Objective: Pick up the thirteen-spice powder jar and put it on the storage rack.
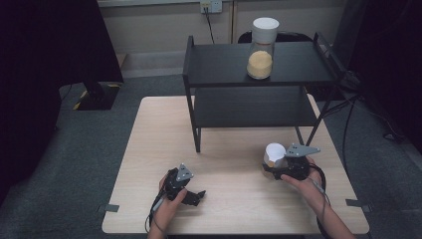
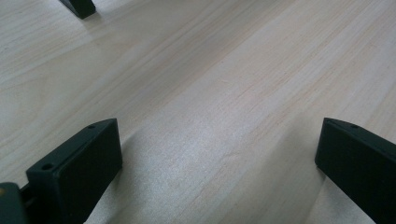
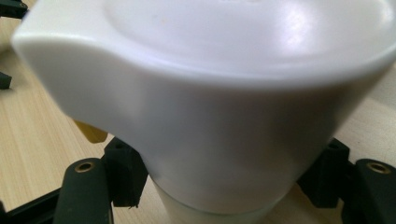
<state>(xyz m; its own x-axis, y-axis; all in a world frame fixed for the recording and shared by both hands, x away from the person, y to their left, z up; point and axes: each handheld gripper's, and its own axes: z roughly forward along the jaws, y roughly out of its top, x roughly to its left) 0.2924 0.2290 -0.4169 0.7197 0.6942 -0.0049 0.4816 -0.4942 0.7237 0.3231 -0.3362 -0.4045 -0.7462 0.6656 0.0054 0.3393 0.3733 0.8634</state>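
Light wooden table (image 1: 149, 149), pale grain, standing on grey floor.

Black two-tier shelf unit (image 1: 219, 64) set at the table's 12 o'clock edge, legs planted on the tabletop. Upper shelf carrying one clear jar with a white lid (image 1: 261, 47), upright, filled in its lower part with yellow grain.

Right gripper (image 1: 278, 167) held at the table's 4 o'clock, grey three-cornered plate on top, supported by the person's right hand (image 1: 311, 184). Jaws closed against the sides of a second white-lidded jar (image 1: 273, 155), one at each side just under the lid, as seen in the right gripper view. Lid (image 3: 196, 84) smooth, white, slightly flared. A bit of yellow visible below the lid at the 8 o'clock side in that view. Whether the jar base touches the table: cannot tell.

Left gripper (image 1: 191, 196) at the table's 7 o'clock, low over the tabletop, held by the left hand (image 1: 166, 204), cable trailing toward the table's near edge. Jaws spread wide apart, nothing between them but bare wood in the left gripper view. One shelf leg foot (image 2: 79, 7) at 11 o'clock in that view.

Two grippers well apart from one another.

Wall socket with a plugged cable (image 1: 209, 7) on the far wall at 12 o'clock.
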